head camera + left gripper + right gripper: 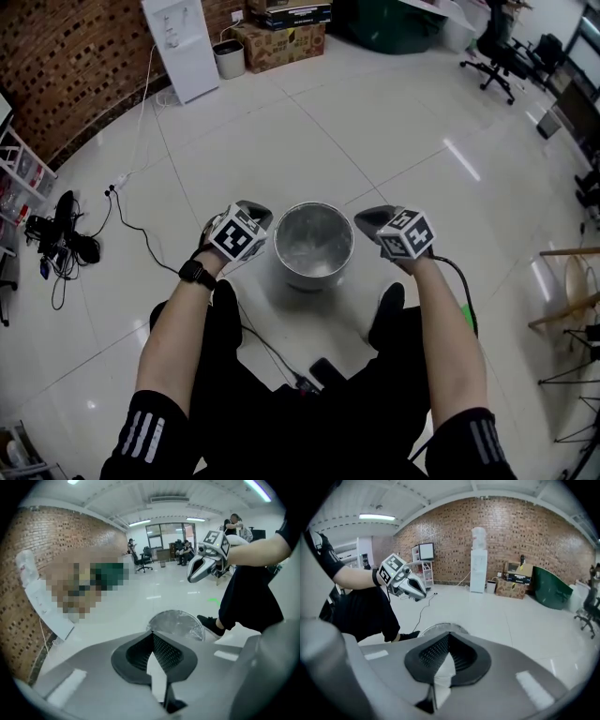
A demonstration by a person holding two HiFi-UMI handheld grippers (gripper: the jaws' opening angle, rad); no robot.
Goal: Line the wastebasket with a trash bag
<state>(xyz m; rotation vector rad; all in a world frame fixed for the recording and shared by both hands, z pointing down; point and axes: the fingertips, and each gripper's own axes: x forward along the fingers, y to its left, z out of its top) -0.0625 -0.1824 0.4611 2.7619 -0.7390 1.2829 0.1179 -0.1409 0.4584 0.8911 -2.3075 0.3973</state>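
A round metal wastebasket [287, 270] stands on the white floor between my shoes. Crinkled clear trash bag film [314, 240] shows inside it. My left gripper [255, 211] hovers just left of the rim and my right gripper [371, 218] just right of it, both above the rim. In the left gripper view the left gripper [152, 633] has its jaws together, with the wastebasket [180, 624] beyond and below. The right gripper [449, 634] is likewise shut above the wastebasket [436, 628]. I see nothing clearly held in either.
Cables [141, 234] trail over the floor at the left, and a small device [324, 372] lies between my legs. A white dispenser [183, 47], a small bin [229, 58] and cardboard boxes [281, 39] stand by the brick wall. An office chair [497, 56] is far right.
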